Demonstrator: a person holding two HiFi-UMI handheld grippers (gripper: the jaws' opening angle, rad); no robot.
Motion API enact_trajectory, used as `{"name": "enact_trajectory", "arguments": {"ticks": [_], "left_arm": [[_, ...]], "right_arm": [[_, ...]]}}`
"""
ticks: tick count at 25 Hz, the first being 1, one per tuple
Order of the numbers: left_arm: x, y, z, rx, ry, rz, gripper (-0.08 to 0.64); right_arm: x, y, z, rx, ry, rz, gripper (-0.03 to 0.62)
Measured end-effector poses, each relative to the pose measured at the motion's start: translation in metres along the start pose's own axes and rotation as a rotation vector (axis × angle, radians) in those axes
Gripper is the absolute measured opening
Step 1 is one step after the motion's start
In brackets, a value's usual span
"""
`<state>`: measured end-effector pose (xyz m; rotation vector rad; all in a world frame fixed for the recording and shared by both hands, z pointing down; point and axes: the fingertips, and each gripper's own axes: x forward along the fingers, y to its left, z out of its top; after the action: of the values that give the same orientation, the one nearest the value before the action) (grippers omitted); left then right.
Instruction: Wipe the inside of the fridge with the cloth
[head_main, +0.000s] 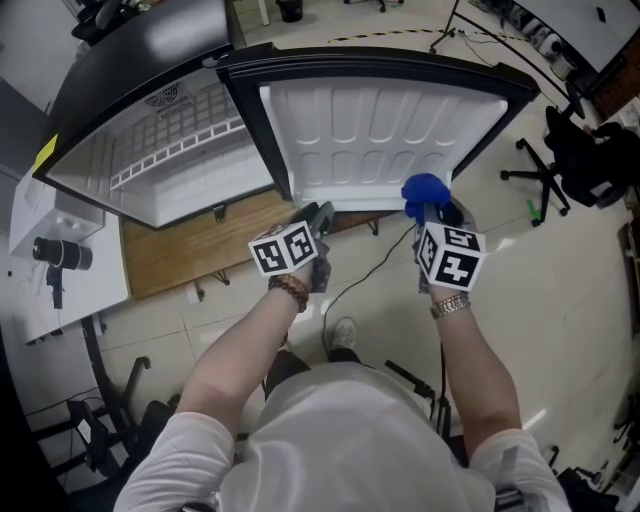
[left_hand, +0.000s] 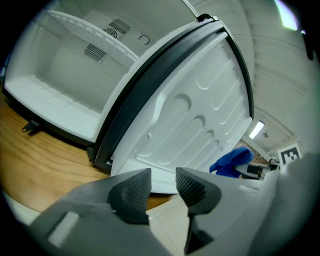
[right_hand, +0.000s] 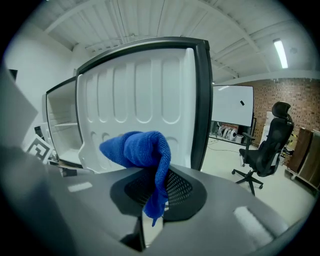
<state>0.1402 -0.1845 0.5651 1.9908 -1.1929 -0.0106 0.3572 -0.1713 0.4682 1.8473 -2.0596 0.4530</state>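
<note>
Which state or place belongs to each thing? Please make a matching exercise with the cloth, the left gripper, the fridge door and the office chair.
Things:
1. blue cloth
2. left gripper
3. fridge door
4. office chair

States or places:
A. swung open
B. jaws apart, nothing between them
C. standing on the floor
D. clamped in the right gripper

Pairs: 1-D, 2-B, 3-A, 4-C

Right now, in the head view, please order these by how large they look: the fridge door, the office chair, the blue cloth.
1. fridge door
2. office chair
3. blue cloth, smallest although held nearer the camera
</note>
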Motion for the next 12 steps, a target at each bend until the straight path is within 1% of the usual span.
{"name": "enact_trajectory", "arguments": {"ticks": [3, 6, 9, 12], "left_arm": [[0.002, 0.001, 0.002, -0.056, -0.022, -0.014, 0.156], [0.006, 0.003, 0.003, -0.129, -0.047, -0.031, 0.158], [0.008, 0.007, 0.006, -0.217, -0.091, -0.052, 0.159], [0.009, 0.01, 0.01, -0.286, -0.137, -0.075, 0.161]], "right_arm": [[-0.007, 0.021, 0.0, -0.011, -0.009, 0.05, 0.038], [-0.014, 0.04, -0.004, -0.033, -0.008, 0.096, 0.038], [-0.018, 0.052, -0.015, -0.054, 0.008, 0.122, 0.038], [-0.021, 0.061, -0.025, -0.066, 0.027, 0.141, 0.038]]}}
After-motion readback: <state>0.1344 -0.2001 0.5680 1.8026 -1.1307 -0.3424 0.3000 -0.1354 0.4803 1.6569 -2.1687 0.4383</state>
